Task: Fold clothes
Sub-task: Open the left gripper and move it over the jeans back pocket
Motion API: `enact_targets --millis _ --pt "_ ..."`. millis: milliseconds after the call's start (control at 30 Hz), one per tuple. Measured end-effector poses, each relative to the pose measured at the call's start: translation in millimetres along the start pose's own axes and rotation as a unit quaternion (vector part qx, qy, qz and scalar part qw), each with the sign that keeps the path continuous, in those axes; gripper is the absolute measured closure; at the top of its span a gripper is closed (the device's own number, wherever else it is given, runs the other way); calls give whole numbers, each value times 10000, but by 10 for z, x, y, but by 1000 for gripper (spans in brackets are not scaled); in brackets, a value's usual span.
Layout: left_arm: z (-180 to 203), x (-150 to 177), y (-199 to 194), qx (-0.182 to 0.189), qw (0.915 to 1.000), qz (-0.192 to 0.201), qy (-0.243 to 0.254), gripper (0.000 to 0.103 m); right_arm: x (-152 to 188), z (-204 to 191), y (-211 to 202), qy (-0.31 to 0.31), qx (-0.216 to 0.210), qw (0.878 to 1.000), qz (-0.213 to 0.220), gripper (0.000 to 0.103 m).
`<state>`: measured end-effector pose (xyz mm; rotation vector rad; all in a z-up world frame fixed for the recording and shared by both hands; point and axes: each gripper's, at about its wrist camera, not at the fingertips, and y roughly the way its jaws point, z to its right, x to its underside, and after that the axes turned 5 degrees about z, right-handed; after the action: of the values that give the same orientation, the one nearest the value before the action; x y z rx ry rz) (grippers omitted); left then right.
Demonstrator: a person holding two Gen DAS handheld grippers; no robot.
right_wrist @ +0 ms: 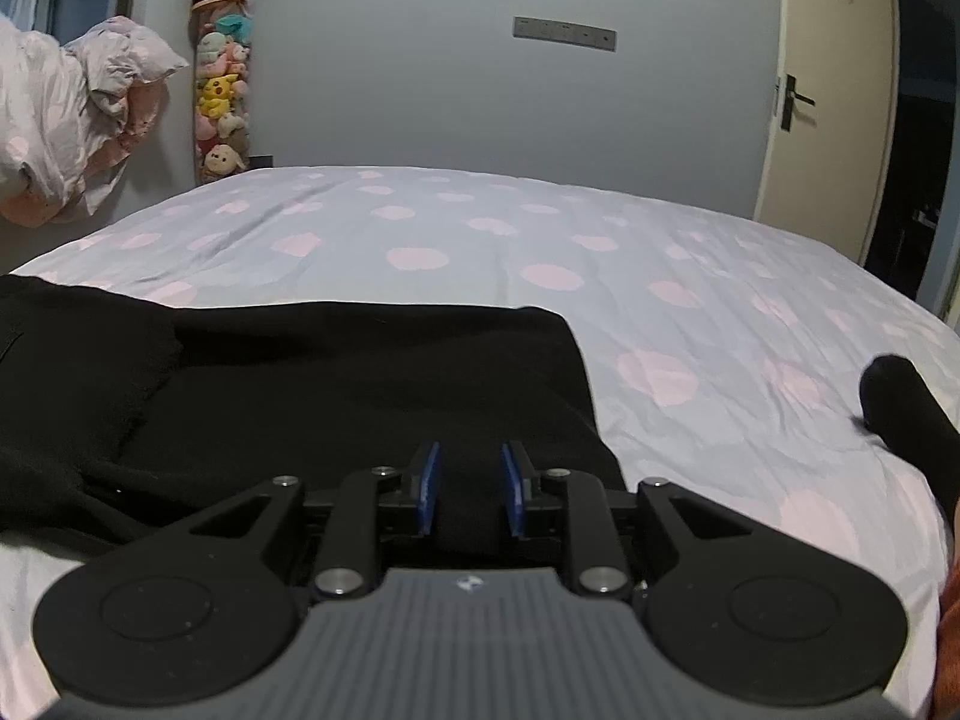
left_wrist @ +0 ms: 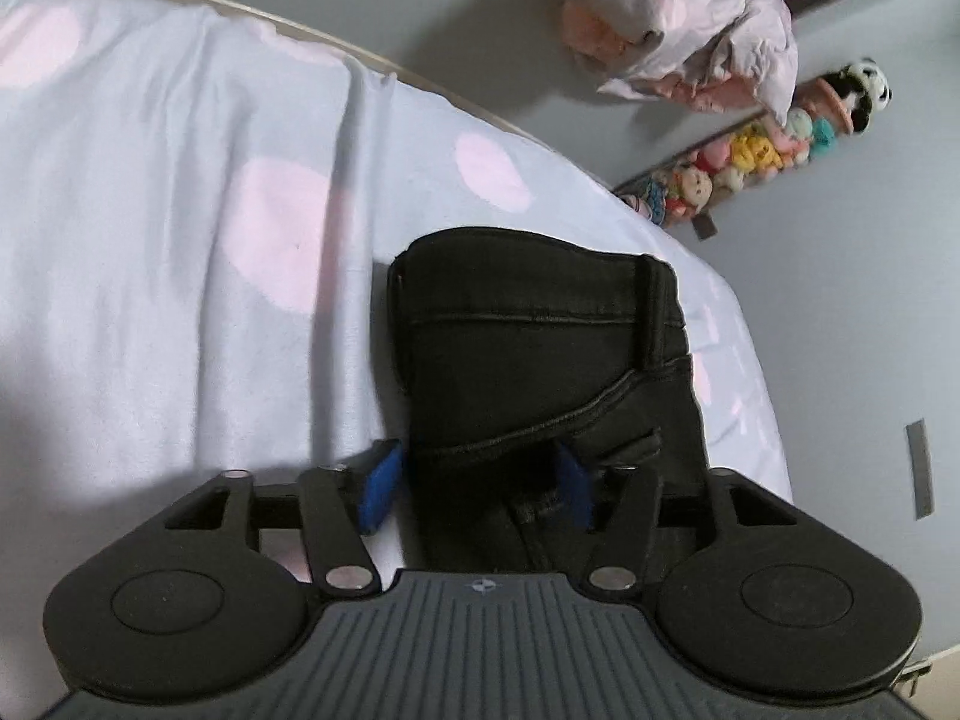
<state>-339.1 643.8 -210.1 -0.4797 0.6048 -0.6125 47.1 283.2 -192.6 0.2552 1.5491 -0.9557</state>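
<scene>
Up close, our left gripper (left_wrist: 477, 489) stands wide over folded black jeans (left_wrist: 534, 348) near the bed's (left_wrist: 180, 240) edge, pads clear of the cloth. Only the right view shows a door (right_wrist: 822, 90), a wall plate (right_wrist: 564, 34) and a black sleeve (right_wrist: 906, 414). Right gripper (right_wrist: 471, 495) narrow over the black cloth; grip unclear. We read no writing.

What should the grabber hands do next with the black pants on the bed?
Probably close the left gripper on the near edge of the folded black pants. Its blue pads stand apart with the fabric between them, not pressing, and the bundle on the dotted bedsheet looks ready for one more fold or lift.
</scene>
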Motion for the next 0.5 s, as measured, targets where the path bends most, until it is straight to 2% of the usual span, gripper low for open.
enact_targets --millis 267,500 --pt "-91 -45 143 328 9986 121 -390 33 -14 -95 126 12 -128 9998 -137 77" --pt "41 10 90 274 9986 443 -25 53 61 -170 106 -128 -198 9995 -201 77"
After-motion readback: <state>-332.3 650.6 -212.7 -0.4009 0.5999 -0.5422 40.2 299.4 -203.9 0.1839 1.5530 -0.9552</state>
